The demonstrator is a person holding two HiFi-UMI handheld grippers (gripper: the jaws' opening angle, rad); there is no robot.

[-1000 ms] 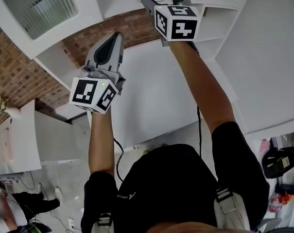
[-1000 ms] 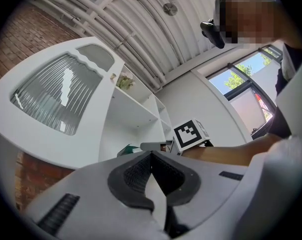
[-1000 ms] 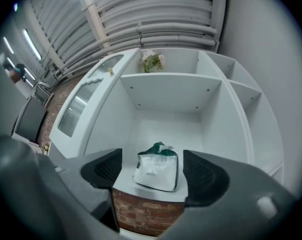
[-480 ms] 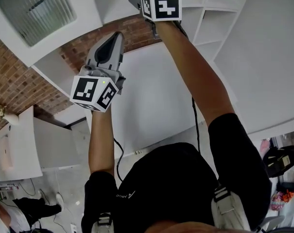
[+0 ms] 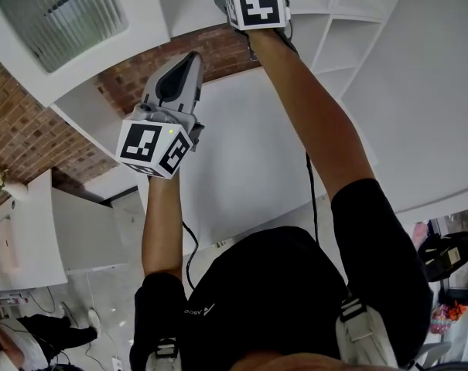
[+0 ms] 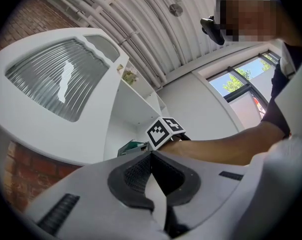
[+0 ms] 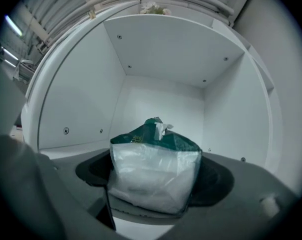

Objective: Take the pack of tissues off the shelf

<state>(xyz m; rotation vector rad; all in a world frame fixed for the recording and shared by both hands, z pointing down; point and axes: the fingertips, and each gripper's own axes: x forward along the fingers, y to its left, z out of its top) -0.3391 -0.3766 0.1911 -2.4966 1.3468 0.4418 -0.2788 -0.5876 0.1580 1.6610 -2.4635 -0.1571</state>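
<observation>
Green-topped plastic pack of tissues point(image 7: 153, 159) sits low centre, inside the white shelf point(image 7: 160, 59), pinched by the right gripper point(image 7: 155, 189). Light, soft and probably slippery, it suits a mid-body squeeze. Left gripper point(image 6: 151, 156) is closed, empty.

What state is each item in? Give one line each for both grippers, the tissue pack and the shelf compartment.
Left gripper: shut, holding nothing, raised clear of the shelf.
Right gripper: shut on the pack of tissues, reaching into the shelf compartment.
Pack of tissues: upright, a tissue poking out of its green top, gripped at both sides, not yet out of the compartment.
Shelf compartment: open-fronted, pack inside.
</observation>
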